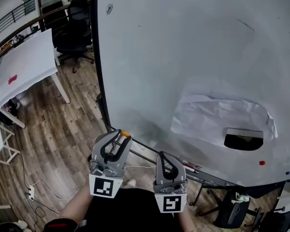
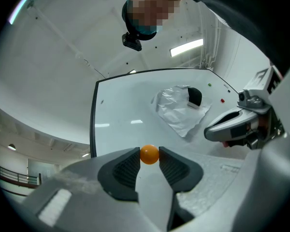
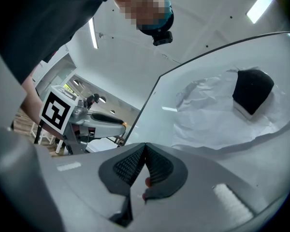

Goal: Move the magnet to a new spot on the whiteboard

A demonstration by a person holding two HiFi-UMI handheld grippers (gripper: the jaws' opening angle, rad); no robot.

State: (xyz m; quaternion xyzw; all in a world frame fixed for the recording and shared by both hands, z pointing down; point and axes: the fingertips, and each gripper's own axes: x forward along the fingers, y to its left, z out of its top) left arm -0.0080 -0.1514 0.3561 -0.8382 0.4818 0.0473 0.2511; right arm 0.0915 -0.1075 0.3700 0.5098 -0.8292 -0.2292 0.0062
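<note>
Because the left gripper (image 1: 123, 136) pinches the small round orange magnet (image 2: 149, 154) between its very tips, pads spread just the ball's width, the task's thing sits at the jaws and not on the large white whiteboard (image 1: 183, 42). Held near the board's lower left edge, it seems clear of the surface, though contact cannot be ruled out. Bare board lies ahead of these jaws, upward and to the right, so the placing move is judged to run that way, and it falls to the left hand. Just beside, the right gripper (image 1: 162, 156) has its jaws pressed together with nothing held. Farther right lie a crumpled white paper sheet (image 1: 208, 117) and a black eraser (image 1: 243, 140).
</note>
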